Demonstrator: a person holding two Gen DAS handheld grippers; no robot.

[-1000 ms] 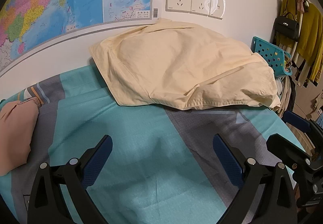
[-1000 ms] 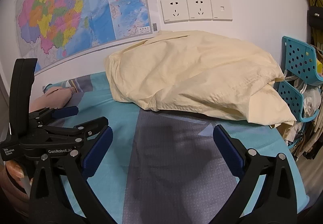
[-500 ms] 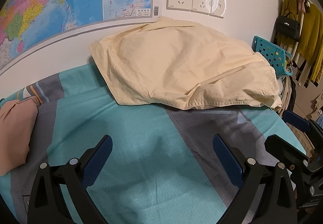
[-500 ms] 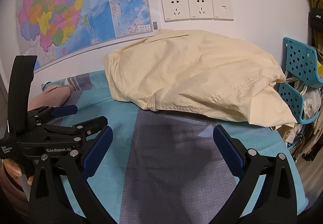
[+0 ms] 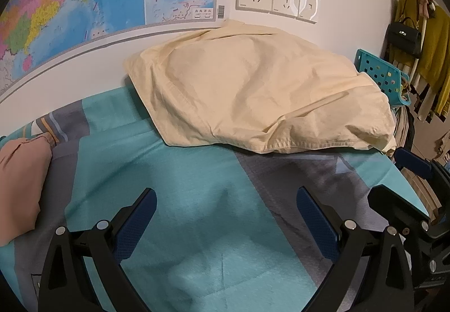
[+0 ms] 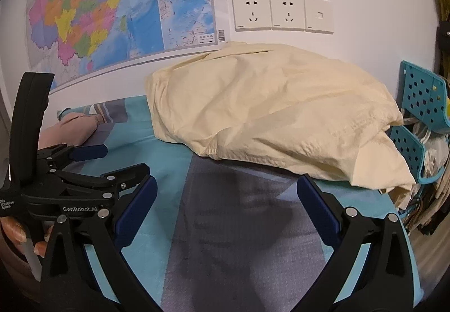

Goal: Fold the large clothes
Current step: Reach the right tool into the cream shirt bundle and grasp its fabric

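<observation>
Pink garment (image 5: pixel 19 185): a bunched, salmon-pink piece of clothing is seen at the left edge of the left wrist frame, lying on the bed; in the right wrist frame it (image 6: pixel 70 129) is found at middle left, partly hidden behind the other gripper. No gripper is touching it.

Left gripper (image 5: pixel 225 223): its 2 blue-padded fingers are spread wide at the bottom of its own frame, with nothing between them, above the sheet. In the right wrist frame it (image 6: pixel 112 161) is seen from the side at lower left, jaws parted, held by a hand (image 6: pixel 17 236) at the left edge.

Right gripper (image 6: pixel 225 208): released, its 2 fingers are spread wide at the bottom of its own frame, nothing held, over a grey patch of the sheet. Part of it (image 5: pixel 407 179) is visible at the right edge of the left wrist frame.

Bed sheet (image 5: pixel 174 165): teal with grey blocks and a few orange and white stripes at upper left; it fills the lower half of both frames.

Pale yellow pillow (image 5: pixel 253 92): it is laid across the middle of both frames, against the wall, wrinkled, its right end near the bed's edge.

Wall map (image 6: pixel 112 8): a coloured map is fixed at the upper left.

Sockets (image 6: pixel 281 13): 2 outlets and 1 switch plate are set in a row at upper centre, above the pillow.

Teal basket (image 6: pixel 422 92): perforated plastic, at the right edge, just beside the pillow.

Hanging clothes (image 5: pixel 430 44): yellow garments and a black handbag (image 5: pixel 405 39) are seen at the upper right of the left wrist frame.
</observation>
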